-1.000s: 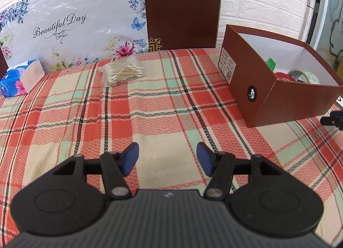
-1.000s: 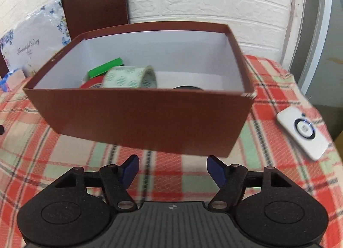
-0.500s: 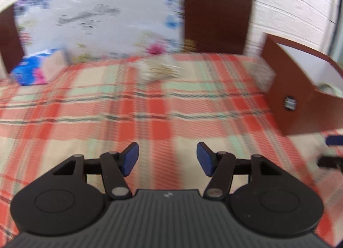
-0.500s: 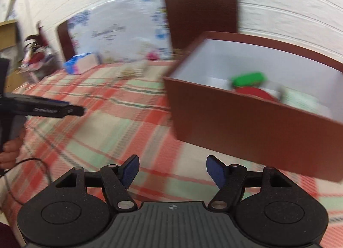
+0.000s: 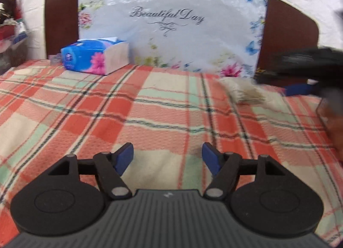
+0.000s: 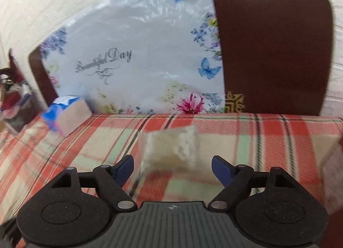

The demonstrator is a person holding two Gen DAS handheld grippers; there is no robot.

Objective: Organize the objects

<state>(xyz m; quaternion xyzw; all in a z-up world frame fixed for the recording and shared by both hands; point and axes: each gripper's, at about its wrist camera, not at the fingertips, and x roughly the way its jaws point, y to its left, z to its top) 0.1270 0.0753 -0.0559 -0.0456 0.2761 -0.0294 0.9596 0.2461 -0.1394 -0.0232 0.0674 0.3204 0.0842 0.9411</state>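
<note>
- We find the right gripper (image 6: 172, 165) with its jaws wide apart and holding nothing, aimed at the bag of cotton swabs (image 6: 170, 146).
- The bag lies flat on the plaid tablecloth (image 6: 268, 138), just beyond the fingertips at twelve o'clock; it is blurred, so we cannot tell whether anything touches it.
- The left gripper (image 5: 167, 158) also stands apart and empty, over bare cloth; from there the bag (image 5: 244, 93) sits toward two o'clock.
- We judge the bag light, soft and slippery; its plastic may crumple or slide.
- We recommend closing gently across its middle, over the packed sticks.
- A tissue pack (image 5: 95, 56) lies at ten o'clock, well apart.
</note>
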